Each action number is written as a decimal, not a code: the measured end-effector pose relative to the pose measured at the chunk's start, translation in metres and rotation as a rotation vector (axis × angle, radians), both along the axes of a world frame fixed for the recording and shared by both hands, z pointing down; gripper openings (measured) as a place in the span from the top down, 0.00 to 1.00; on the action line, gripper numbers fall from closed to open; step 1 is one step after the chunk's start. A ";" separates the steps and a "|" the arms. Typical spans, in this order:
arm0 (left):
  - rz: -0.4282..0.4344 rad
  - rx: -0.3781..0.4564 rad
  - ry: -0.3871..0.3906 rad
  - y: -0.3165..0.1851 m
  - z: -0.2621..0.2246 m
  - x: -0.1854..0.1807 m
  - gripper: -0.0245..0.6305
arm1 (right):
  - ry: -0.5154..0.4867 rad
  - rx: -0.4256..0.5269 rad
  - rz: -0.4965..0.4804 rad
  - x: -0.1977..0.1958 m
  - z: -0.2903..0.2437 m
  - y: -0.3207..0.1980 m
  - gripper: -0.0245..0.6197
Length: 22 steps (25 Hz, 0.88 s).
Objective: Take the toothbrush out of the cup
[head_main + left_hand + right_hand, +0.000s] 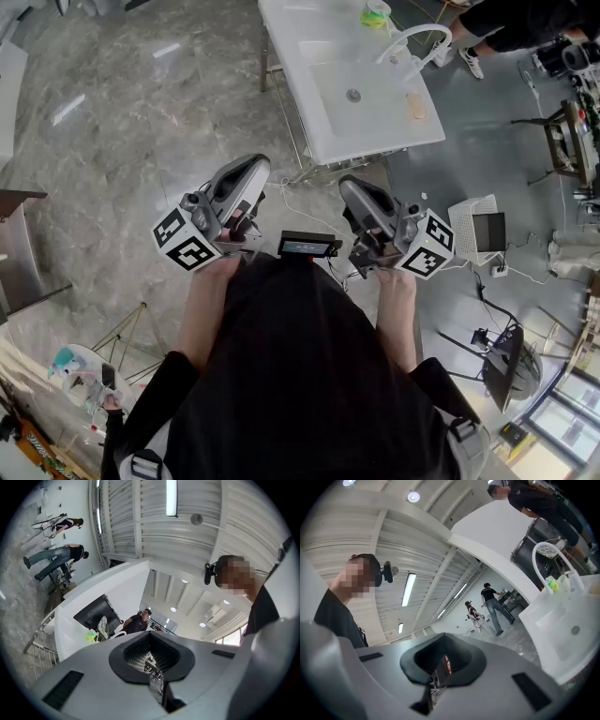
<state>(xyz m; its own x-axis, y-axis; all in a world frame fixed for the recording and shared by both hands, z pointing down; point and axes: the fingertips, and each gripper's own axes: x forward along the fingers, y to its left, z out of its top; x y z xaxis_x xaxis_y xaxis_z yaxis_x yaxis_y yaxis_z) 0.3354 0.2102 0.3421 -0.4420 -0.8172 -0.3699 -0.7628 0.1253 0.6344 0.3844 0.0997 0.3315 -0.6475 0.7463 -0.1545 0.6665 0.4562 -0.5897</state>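
You are holding the left tool (251, 169) and the right tool (354, 187) side by side at your waist, well short of the white washbasin (309, 112). In the left gripper view, the left tool (151, 660) is showing its jaws pressed together with nothing between them. In the right gripper view, the right tool (440, 663) is showing the same: closed and empty. Both tools are touching nothing but your hands.

The washbasin is serving as the surface. It is a white top with one sunken bowl, standing on a thin metal frame over a grey marbled floor (122, 122). One curved white tap (412, 37) is arching over the far right side of the bowl. The green cup (377, 13) is sitting at the far end of the surface, near the tap. The toothbrush is too small to make out in it. One pale tan object (415, 105) is lying on the surface just right of the bowl.

The room is looking like a large hall with a ribbed ceiling (187, 531) and strip lights.

Counting up, you are seeing two tools, each carrying one marker cube (185, 242), plus one washbasin, one tap, one cup and one tan object. One person in dark clothes (516, 23) is standing just beside the far right corner of the washbasin. In the right gripper view, two people (487, 604) are standing well beyond it.
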 end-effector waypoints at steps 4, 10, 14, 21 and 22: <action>0.004 -0.005 0.000 -0.003 0.002 0.000 0.95 | 0.002 -0.001 0.005 0.000 0.003 -0.004 0.95; 0.014 -0.021 0.001 -0.021 0.001 0.010 0.95 | -0.001 -0.019 0.016 0.011 0.003 -0.022 0.95; 0.021 -0.034 0.006 -0.024 0.005 0.009 0.95 | -0.010 -0.022 0.017 0.012 0.006 -0.024 0.95; 0.023 -0.075 0.010 -0.061 0.005 0.031 0.95 | -0.021 -0.024 0.022 0.036 0.009 -0.060 0.95; 0.022 -0.082 0.012 -0.064 0.007 0.034 0.95 | -0.015 -0.027 0.022 0.038 0.012 -0.063 0.95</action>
<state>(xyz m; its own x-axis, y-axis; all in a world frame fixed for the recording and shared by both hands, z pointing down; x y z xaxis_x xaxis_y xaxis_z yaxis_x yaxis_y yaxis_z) 0.3699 0.1462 0.3489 -0.4272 -0.8541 -0.2967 -0.7586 0.1600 0.6316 0.4228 0.0365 0.3430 -0.6613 0.7270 -0.1846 0.6654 0.4550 -0.5918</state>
